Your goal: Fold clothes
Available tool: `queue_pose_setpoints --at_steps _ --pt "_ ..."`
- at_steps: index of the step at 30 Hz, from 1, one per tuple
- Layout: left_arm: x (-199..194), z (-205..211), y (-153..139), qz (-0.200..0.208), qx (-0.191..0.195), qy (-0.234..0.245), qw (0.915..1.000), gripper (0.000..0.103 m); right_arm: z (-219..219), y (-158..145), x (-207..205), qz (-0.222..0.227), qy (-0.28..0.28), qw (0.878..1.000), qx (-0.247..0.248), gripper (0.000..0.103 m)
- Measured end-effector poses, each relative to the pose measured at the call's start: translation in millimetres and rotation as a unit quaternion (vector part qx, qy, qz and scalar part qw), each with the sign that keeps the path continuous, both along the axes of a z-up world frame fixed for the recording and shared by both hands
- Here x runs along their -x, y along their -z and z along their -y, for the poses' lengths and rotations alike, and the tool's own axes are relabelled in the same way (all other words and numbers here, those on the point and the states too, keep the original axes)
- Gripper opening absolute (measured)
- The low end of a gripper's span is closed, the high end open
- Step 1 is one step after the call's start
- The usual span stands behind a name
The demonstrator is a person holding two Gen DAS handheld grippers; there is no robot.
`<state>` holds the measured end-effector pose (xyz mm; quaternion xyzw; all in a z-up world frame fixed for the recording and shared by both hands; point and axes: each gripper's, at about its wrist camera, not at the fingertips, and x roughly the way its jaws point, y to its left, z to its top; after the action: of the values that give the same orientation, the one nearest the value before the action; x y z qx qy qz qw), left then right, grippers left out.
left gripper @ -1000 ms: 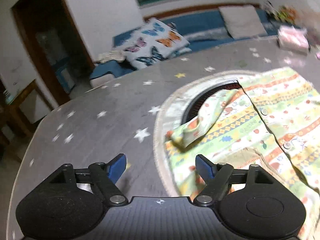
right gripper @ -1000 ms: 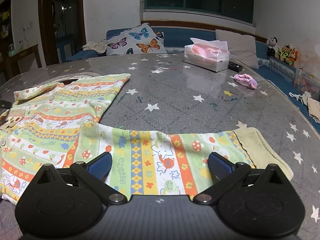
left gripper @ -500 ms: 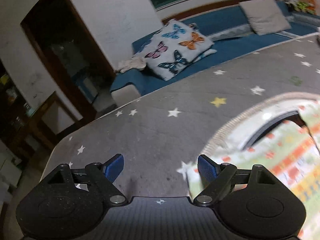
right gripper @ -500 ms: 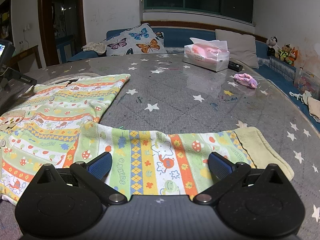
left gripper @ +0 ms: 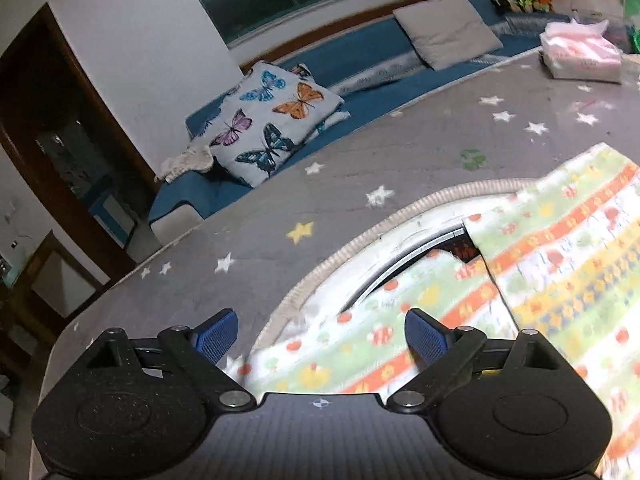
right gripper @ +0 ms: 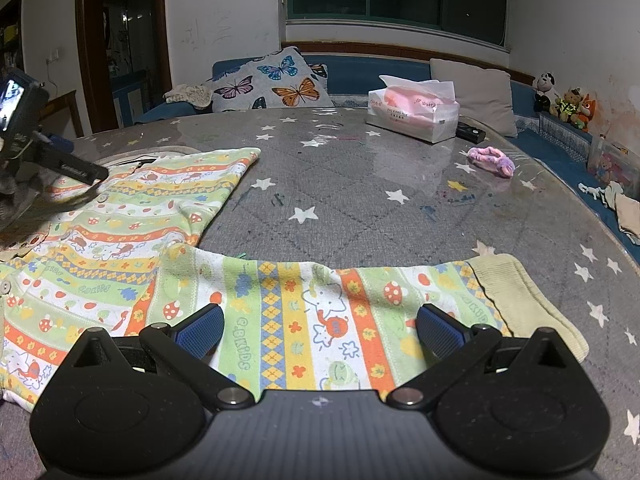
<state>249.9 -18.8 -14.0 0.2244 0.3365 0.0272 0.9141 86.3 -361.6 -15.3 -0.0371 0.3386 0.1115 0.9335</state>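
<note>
A child's shirt (right gripper: 132, 224) in green, orange and yellow stripes lies flat on the grey star-print table (right gripper: 360, 200). One sleeve (right gripper: 320, 312) stretches right and ends in a pale yellow cuff (right gripper: 520, 300). My right gripper (right gripper: 320, 328) hovers open just above that sleeve, pads clear of the cloth. My left gripper (left gripper: 320, 334) is over the shirt's far left edge (left gripper: 340, 344), jaws opening, cloth lying below and between the pads without being pinched. One of its fingers (right gripper: 76, 170) shows at the left edge of the right wrist view.
A round mat with a ribbed rim (left gripper: 320, 276) lies under the shirt's left part. At the back of the table are a tissue box (right gripper: 412, 114), a black remote (right gripper: 470, 133) and a pink scrunchie (right gripper: 490, 160). A blue sofa with a butterfly pillow (right gripper: 272, 84) runs behind the table.
The left gripper swung left off the shirt, then came back over its edge with wider jaws; it now shows in the right wrist view. The right gripper stayed still.
</note>
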Motion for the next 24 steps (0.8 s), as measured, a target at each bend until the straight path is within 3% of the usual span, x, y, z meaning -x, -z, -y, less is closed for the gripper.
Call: queue_pose_setpoints --at_steps 6,12,24 --pt "-15 9 4 0.014 -0.015 -0.012 0.9997 0.094 0 0 0 0.0 0.0 1.0 0.0 0.103" --pt "-4 4 -8 0.024 0.013 -0.028 0.9992 0.094 0 0 0 0.0 0.0 1.0 0.003 0.103" --pt "124 8 -26 0.041 0.039 0.007 0.9984 0.103 -1 -1 1 -0.003 0.002 1.0 0.005 0.103"
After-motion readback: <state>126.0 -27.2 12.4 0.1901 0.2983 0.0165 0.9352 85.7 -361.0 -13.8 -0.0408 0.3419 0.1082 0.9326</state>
